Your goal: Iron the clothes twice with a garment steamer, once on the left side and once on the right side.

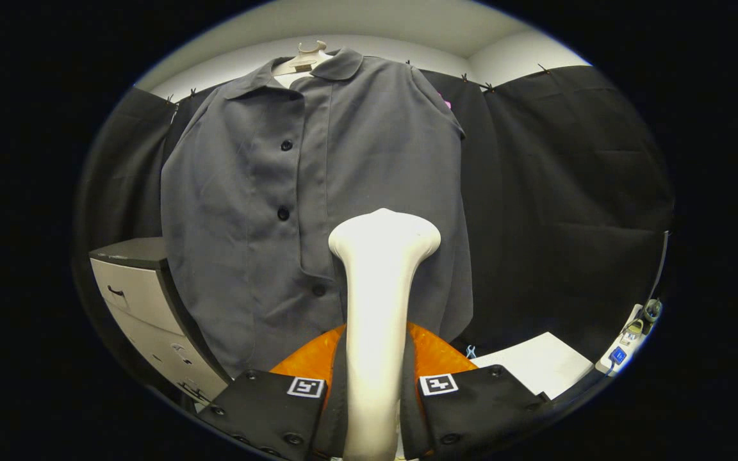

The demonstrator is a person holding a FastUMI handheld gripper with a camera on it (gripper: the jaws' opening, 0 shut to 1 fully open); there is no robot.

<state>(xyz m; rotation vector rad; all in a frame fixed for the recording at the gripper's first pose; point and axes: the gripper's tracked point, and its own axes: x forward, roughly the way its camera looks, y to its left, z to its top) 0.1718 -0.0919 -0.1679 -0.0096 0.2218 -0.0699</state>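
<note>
A grey button-up shirt hangs on a pale hanger in front of the black cloth wall. My gripper is shut on the handle of a white garment steamer, with one finger pressing on each side. The steamer rises upright between the fingers. Its wide head sits in front of the shirt's lower middle, just right of the button line. Whether the head touches the cloth, I cannot tell.
A pale drawer cabinet with a dark top stands left of the shirt, close to its hem. A white sheet lies low on the right. Beyond it sits a power strip with plugs.
</note>
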